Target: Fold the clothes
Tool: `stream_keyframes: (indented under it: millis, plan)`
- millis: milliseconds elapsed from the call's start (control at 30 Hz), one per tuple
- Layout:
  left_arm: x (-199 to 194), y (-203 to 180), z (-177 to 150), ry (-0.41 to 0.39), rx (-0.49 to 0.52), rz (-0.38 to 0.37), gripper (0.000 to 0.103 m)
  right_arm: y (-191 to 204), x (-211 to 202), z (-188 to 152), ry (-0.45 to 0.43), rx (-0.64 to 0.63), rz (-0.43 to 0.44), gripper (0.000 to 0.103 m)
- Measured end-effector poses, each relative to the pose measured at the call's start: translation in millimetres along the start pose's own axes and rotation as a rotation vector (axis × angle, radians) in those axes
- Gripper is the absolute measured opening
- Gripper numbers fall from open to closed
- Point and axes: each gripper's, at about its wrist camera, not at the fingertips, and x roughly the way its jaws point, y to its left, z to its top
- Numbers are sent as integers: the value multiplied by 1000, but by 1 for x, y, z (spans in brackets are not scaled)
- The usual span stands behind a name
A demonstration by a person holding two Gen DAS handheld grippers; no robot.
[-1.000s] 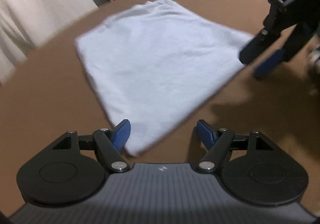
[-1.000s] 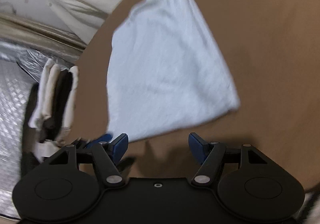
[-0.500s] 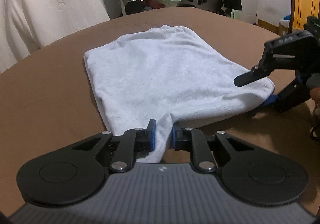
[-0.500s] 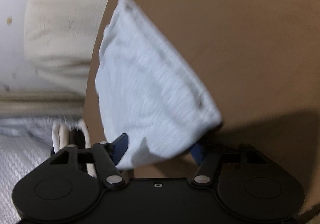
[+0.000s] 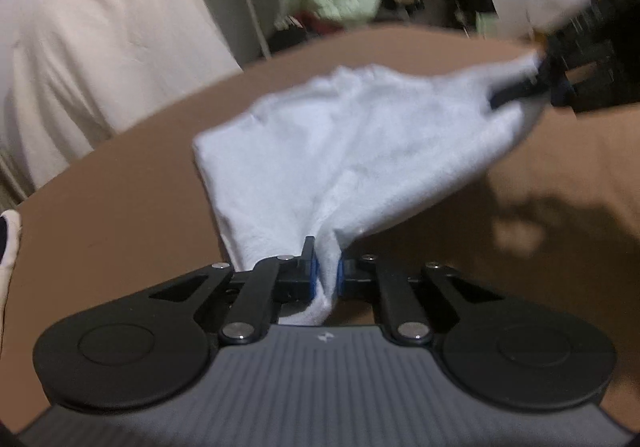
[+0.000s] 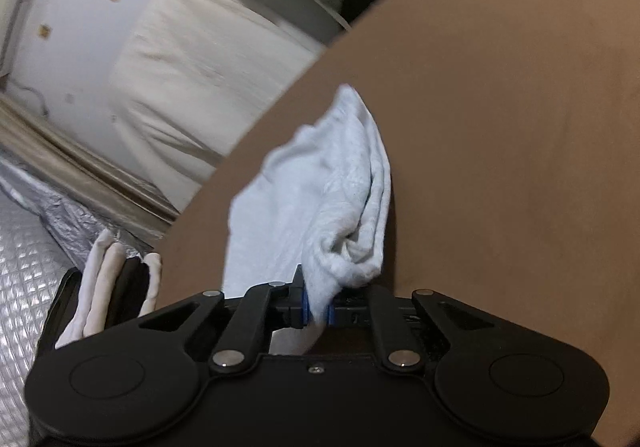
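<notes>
Both claws pinch corners of the white cloth (image 5: 352, 151), the left claw (image 5: 326, 273) at 6 o'clock, the right claw (image 5: 532, 85) at 2 o'clock, lifting that edge off the brown tabletop (image 5: 120, 207), so a fold looks underway, unfinished.

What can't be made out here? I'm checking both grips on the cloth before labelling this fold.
- Left wrist view: the right gripper is motion-blurred; its fingertips blur into the cloth.
- Left wrist view: the left gripper body hides the corner behind its pads.
- Right wrist view: the bunched cloth hides the table under it.
</notes>
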Motion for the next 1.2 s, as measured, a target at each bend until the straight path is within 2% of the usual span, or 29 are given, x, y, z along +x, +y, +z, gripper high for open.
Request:
stream_keyframes:
  millis: [67,200,333,433,500,533,567,600,633,767,867,933,967,1000,1033,1067,1100,1133,1167,1200]
  plan:
    - [-16,10,9,-51,-54,-2,7,8,-14,2,-13,-46,-9,11]
    - [-36,20,22,-116,-104,-13,7,3,-9,2,17,-15,-17,9]
    - [-24,13,18,-88,-102,-7,7,-2,-3,1,48,19,-25,8]
    - [-15,13,12,-77,-122,-2,7,-6,1,1,71,44,-31,13]
    - [-13,19,11,-71,-151,3,7,-8,4,1,86,61,-35,30]
    - [-12,21,10,-68,-166,5,7,-9,5,1,94,69,-37,35]
    - [-11,23,11,-68,-174,0,7,-11,7,1,101,78,-39,47]
    - [-10,25,11,-68,-183,-4,7,-12,8,1,109,86,-41,65]
    - [-9,25,11,-67,-175,-2,7,-13,9,-3,124,101,-50,69]
    - [-6,20,13,-66,-143,2,7,-24,23,-12,128,204,-31,72]
    - [-5,16,11,-53,-106,34,12,-37,48,-12,133,293,-40,72]
    - [-1,11,6,-35,-71,45,14,-43,55,-12,107,333,-9,49]
    - [2,8,2,-29,-57,40,15,-44,56,-11,95,344,13,24]
    - [5,6,0,-19,-39,35,19,-43,56,-10,92,330,15,17]
    - [8,4,-2,-9,-20,30,22,-39,54,-9,79,304,20,16]
    - [13,1,-4,-5,8,31,33,-36,51,-8,66,278,25,15]
    - [18,-2,-5,-2,36,32,50,-32,48,-6,52,251,31,14]
    - [26,-5,-9,23,71,74,58,-27,46,-5,40,231,48,14]
    - [35,-8,-12,48,105,118,59,-24,43,-5,26,211,69,14]
    - [43,-11,-15,73,140,162,46,-21,42,-4,17,194,83,14]
